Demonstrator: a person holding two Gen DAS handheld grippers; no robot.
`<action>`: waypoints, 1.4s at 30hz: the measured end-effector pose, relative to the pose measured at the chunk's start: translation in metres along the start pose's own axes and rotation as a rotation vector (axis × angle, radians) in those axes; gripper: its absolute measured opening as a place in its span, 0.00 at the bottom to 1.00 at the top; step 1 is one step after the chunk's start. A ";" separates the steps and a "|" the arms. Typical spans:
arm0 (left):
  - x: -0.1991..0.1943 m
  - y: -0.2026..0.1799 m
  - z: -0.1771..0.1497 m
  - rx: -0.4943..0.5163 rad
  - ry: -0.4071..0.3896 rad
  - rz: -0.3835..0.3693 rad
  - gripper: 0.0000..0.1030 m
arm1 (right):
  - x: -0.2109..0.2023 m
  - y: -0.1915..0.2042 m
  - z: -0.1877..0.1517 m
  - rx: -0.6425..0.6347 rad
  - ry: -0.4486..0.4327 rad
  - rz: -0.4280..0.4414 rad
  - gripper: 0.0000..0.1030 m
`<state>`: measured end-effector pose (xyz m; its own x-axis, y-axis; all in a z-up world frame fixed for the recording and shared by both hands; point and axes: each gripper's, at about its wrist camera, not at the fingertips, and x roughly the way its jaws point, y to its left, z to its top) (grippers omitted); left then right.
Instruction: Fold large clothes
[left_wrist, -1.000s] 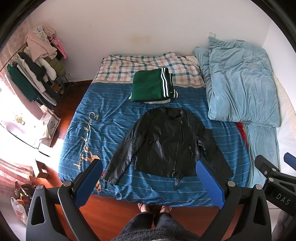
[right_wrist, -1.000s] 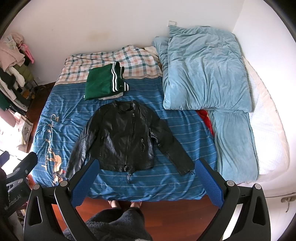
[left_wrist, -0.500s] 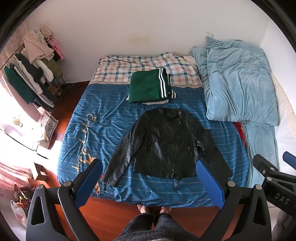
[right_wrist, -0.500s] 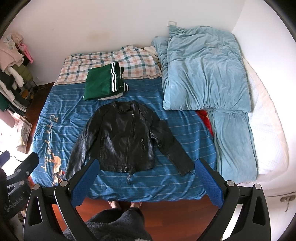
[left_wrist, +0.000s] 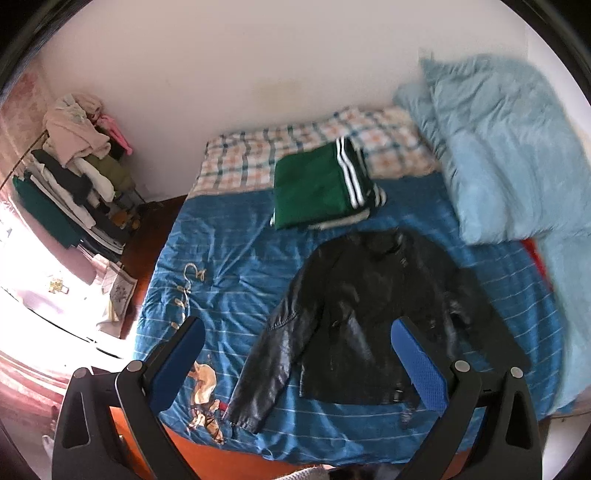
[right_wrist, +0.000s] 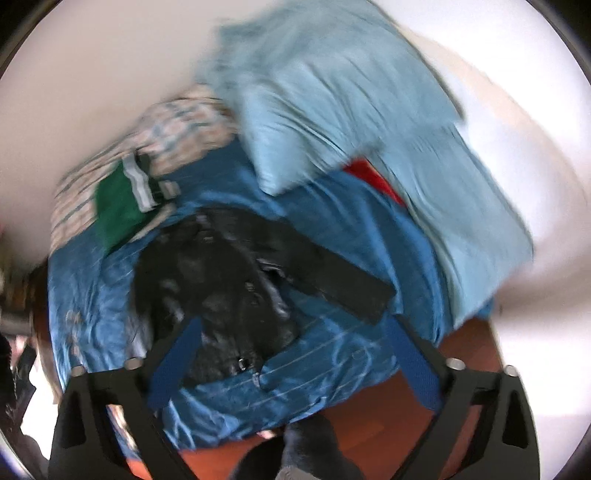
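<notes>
Black leather jacket lies spread flat, front up, on blue striped bedcover, ready for folding. Left gripper gapes, empty; right gripper closing, grasping nothing.

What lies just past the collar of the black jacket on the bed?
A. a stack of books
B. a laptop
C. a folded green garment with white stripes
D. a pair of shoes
C: the left wrist view shows a folded green garment with white stripes lying just beyond the collar of the spread-out black jacket on the bed.
</notes>
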<state>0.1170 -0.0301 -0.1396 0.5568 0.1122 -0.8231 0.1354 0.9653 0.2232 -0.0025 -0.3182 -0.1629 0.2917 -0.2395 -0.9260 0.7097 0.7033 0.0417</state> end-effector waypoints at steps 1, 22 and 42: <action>0.018 -0.007 -0.003 0.006 0.027 0.022 1.00 | 0.025 -0.015 0.001 0.039 0.026 0.012 0.73; 0.294 -0.153 -0.079 0.015 0.498 0.122 1.00 | 0.497 -0.289 -0.129 1.209 0.450 0.184 0.70; 0.335 -0.244 -0.076 0.216 0.408 -0.002 1.00 | 0.434 -0.320 -0.083 1.043 0.126 0.291 0.53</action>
<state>0.2080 -0.2105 -0.5100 0.1936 0.2357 -0.9523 0.3278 0.8994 0.2892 -0.1559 -0.5914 -0.6088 0.5109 -0.0433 -0.8585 0.8363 -0.2059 0.5081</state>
